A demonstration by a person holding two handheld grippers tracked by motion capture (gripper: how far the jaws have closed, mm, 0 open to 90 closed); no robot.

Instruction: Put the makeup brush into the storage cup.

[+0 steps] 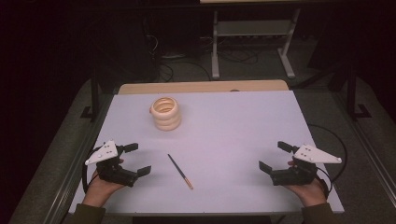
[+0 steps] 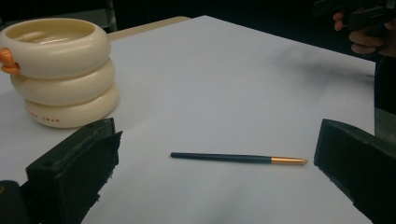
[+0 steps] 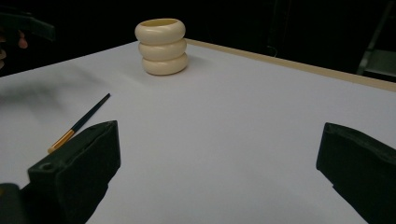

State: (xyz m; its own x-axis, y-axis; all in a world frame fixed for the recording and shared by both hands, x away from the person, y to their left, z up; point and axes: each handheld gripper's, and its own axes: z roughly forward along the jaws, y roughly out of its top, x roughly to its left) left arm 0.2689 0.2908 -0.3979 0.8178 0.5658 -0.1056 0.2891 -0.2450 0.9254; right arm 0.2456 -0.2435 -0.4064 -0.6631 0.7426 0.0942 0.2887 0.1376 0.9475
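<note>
Start position: I hold both grippers, left (image 1: 133, 158) and right (image 1: 275, 157), released and empty at lower frame; next, I judge, left closes on brush (image 1: 180, 171) at centre, for the cup (image 1: 165, 113).

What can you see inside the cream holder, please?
The holder stands upright with its mouth open. Only the upper inner wall shows, pale and bare, and nothing sticks out above the rim. Its bottom is hidden by the wall, so something short could lie there unseen.

Both hands rest low and wide apart, left gripper (image 1: 134, 159) and right gripper (image 1: 274, 157) each gaping, jaws pointing inward.
</note>
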